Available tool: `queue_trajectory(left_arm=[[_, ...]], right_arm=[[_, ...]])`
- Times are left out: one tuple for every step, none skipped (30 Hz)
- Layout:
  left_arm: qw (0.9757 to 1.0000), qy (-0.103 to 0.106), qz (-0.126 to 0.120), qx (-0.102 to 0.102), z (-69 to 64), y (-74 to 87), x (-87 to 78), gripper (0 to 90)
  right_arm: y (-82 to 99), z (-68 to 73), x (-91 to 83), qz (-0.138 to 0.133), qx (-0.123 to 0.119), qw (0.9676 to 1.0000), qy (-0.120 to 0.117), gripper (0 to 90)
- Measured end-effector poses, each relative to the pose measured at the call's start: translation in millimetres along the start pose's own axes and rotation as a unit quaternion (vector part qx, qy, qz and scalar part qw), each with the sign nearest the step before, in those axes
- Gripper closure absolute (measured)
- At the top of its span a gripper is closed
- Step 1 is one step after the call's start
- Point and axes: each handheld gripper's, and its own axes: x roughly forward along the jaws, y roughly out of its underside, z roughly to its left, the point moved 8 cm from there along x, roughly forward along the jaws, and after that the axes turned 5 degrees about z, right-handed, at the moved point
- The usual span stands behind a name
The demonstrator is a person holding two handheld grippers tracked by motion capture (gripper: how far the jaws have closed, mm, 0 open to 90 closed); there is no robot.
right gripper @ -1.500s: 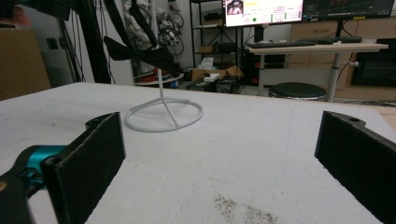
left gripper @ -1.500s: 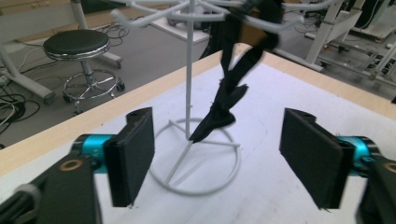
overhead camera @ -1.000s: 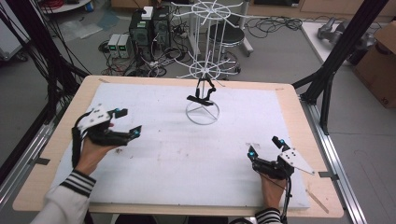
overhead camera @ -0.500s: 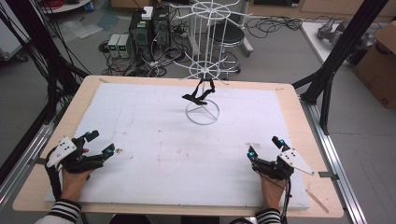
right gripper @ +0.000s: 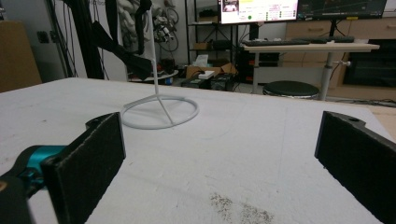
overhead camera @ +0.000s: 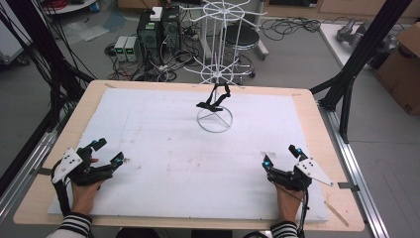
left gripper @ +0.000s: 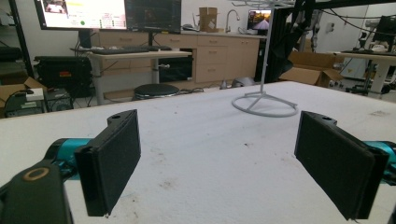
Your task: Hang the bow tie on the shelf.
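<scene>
**A:** On the counter [overhead camera: 148, 129], far back in the middle, I see the white wire stand [overhead camera: 214, 119] with a black strap [overhead camera: 213, 101] hanging on it. My left gripper [overhead camera: 106, 151] sits low at the near left edge, jaws wide apart, nothing in them. My right gripper [overhead camera: 278, 157] sits at the near right edge, jaws wide apart too, and holds nothing.

**B:** So what could go wrong?

**A:** I think the stand is light and thin. If I bump its ring or pole with a jaw, it could slide or tip over.

**B:** And the strap?

**A:** It is floppy. If I pinch just a little bit of it, it may slip out. If I pull it sideways, not up, it might catch on the hook and drag the stand along.

**B:** Anything else?

**A:** Both grippers are well apart from it. If they go for the strap together, they could knock each other.
</scene>
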Motion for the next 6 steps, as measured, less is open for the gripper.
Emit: queue_trajectory(left_arm=[[1.0, 0.0, 0.0, 0.0, 0.4, 0.0, -0.1, 14.9], [1.0, 0.0, 0.0, -0.002, 0.6, 0.1, -0.3, 14.9], [1.0, 0.0, 0.0, -0.002, 0.6, 0.0, -0.3, 14.9], [1.0, 0.001, 0.0, -0.001, 0.5, 0.0, -0.3, 14.9], [1.0, 0.001, 0.0, 0.001, 0.3, 0.1, -0.2, 14.9], [1.0, 0.001, 0.0, 0.002, 0.2, 0.1, -0.3, 14.9]], right_arm=[[0.0, -0.2, 0.0, 0.0, 0.0, 1.0, 0.001, 0.7], [0.3, -0.4, -0.1, 0.002, 0.002, 1.0, 0.004, 0.7], [0.3, -0.4, -0.1, 0.002, 0.002, 1.0, 0.004, 0.7], [0.1, -0.4, 0.2, 0.001, 0.001, 1.0, 0.004, 0.7], [0.2, -0.4, 0.3, 0.002, 0.001, 1.0, 0.005, 0.7], [0.3, -0.3, 0.4, 0.003, 0.001, 1.0, 0.005, 0.7]])
